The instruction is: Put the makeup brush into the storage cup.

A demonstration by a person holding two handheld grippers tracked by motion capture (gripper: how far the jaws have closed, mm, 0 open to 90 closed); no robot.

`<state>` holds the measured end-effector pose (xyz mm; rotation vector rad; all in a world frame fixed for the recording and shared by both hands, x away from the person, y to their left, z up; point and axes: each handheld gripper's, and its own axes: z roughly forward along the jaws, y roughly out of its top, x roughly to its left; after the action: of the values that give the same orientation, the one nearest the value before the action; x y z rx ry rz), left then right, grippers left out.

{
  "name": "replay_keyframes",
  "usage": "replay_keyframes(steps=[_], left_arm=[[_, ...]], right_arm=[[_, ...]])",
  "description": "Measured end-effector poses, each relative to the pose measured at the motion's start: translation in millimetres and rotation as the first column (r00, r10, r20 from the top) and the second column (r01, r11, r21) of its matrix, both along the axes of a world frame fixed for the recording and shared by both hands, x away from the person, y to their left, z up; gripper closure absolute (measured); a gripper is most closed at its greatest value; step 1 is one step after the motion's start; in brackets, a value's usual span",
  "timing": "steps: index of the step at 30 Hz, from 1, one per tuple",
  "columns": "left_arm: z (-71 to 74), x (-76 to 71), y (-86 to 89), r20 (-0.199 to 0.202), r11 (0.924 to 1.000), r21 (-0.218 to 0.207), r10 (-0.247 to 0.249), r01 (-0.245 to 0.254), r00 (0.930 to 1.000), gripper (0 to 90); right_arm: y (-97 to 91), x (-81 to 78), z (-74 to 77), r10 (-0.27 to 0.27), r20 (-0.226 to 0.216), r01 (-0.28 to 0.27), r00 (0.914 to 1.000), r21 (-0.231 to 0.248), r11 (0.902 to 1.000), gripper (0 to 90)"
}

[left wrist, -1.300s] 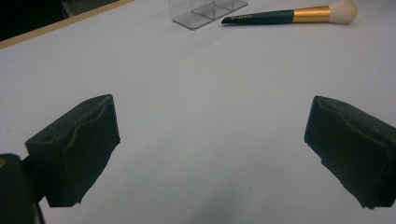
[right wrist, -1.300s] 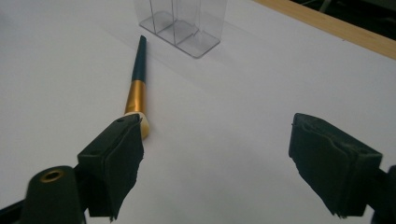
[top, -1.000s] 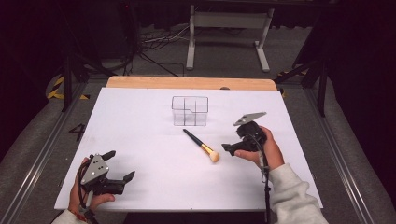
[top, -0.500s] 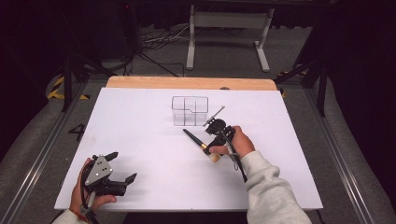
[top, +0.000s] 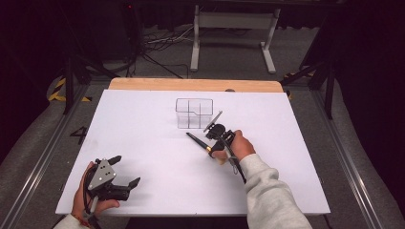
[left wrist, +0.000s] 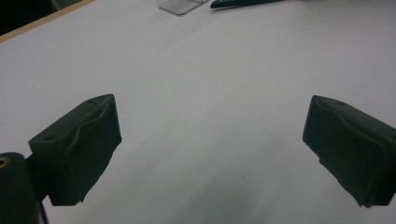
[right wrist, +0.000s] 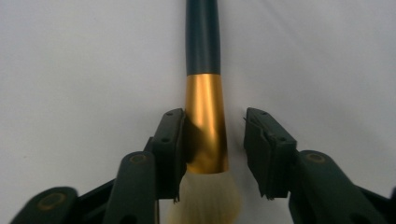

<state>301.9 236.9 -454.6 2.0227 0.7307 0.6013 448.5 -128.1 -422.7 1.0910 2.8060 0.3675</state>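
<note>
The makeup brush (right wrist: 204, 84) lies flat on the white table (top: 143, 124) near the clear organizer (top: 193, 113), not yet gripped: the right gripper (right wrist: 212, 140) has just been closing around its gold collar, one gap remaining, while the left gripper (left wrist: 210, 140) waits wide open.
</note>
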Motion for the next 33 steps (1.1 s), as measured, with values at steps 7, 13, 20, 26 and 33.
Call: replay_keyframes(steps=[7,13,20,26,33], left_arm=[[-1.3,0.4,-2.1,-0.007,0.9999,0.011,-0.004,0.004,1.0,5.7],[-2.1,0.1,-5.3,0.003,0.9993,0.037,-0.009,0.009,0.9999,7.0],[-2.4,0.5,-10.5,0.018,0.9976,0.066,-0.021,0.02,0.9996,8.3],[2.6,3.3,-22.3,0.084,0.9925,0.12,-0.034,0.024,0.9959,8.5],[4.6,10.6,-42.8,0.144,0.9765,0.212,-0.072,0.041,0.9869,10.2]], right_arm=[[0.0,-2.9,0.3,0.034,0.028,-0.033,0.999,-0.017,0.9993,69.8],[-5.7,-4.0,0.2,0.018,0.025,-0.019,0.9995,0.037,0.9991,70.2],[-19.7,-6.2,-0.4,-0.019,0.016,0.017,0.9997,0.146,0.9892,70.3],[-40.4,-10.7,0.9,-0.055,-0.012,0.056,0.9984,0.281,0.958,70.3],[-59.9,-12.1,-3.1,-0.087,-0.065,0.107,0.9941,0.433,0.8951,70.4]])
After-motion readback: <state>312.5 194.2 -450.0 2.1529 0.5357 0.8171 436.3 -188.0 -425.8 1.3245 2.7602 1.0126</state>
